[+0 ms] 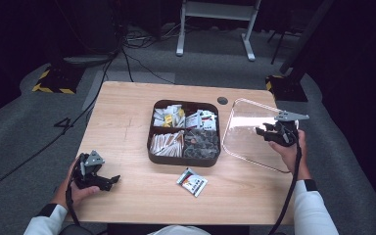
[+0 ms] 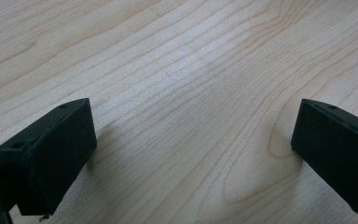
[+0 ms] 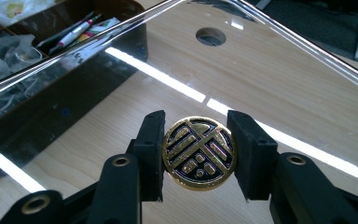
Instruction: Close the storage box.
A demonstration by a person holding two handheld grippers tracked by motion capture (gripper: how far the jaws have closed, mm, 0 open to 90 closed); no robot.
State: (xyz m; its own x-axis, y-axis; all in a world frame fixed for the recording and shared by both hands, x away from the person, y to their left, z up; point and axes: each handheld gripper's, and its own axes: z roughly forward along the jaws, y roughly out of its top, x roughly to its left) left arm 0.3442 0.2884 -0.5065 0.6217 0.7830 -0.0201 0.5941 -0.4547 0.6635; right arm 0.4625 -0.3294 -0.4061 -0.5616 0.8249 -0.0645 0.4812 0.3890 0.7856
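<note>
On the wooden worktop, seen from the high view, a dark square tray with four compartments sits near the middle, filled with small packets and sachets. Just in front of it, toward the near edge, a single loose packet lies flat on the wood. To the right of the tray, a clear plastic lid rests over the right side of the worktop, tilted, with the right gripper holding it from the right edge. A small round hole is set in the worktop near the far edge. The left gripper lies in the person's hand at the near left corner, well apart from the tray.

From the left gripper view, two black jaws stand wide apart, released, with bare wood grain between them and nothing gripped.

From the right gripper view, the two black jaws are clenched on a round gold and black knob bearing a raised emblem, fixed at the centre of the clear lid. Through the lid the wood and the round hole show. The dark tray lies at the upper left, touching or just under the lid's edge, with pens or sticks and pale packets inside it
</note>
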